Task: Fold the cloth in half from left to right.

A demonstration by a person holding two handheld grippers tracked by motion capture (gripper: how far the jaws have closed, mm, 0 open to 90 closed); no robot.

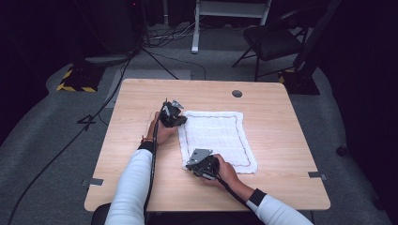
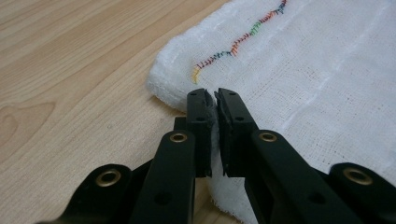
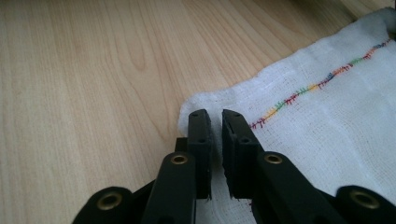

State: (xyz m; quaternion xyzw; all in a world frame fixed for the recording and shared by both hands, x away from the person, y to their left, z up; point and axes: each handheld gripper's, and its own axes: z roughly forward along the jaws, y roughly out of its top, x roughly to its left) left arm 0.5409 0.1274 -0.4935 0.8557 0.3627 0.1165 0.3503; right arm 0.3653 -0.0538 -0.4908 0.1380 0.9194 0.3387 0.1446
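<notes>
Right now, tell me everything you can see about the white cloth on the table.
The white cloth lies spread flat on the wooden table, a rough rectangle of thin, gauzy woven fabric with a wavy line of multicoloured stitching near its border. Its edges look soft and slightly thick. The left claw is shut on its far left corner, the right claw on its near left corner.
</notes>
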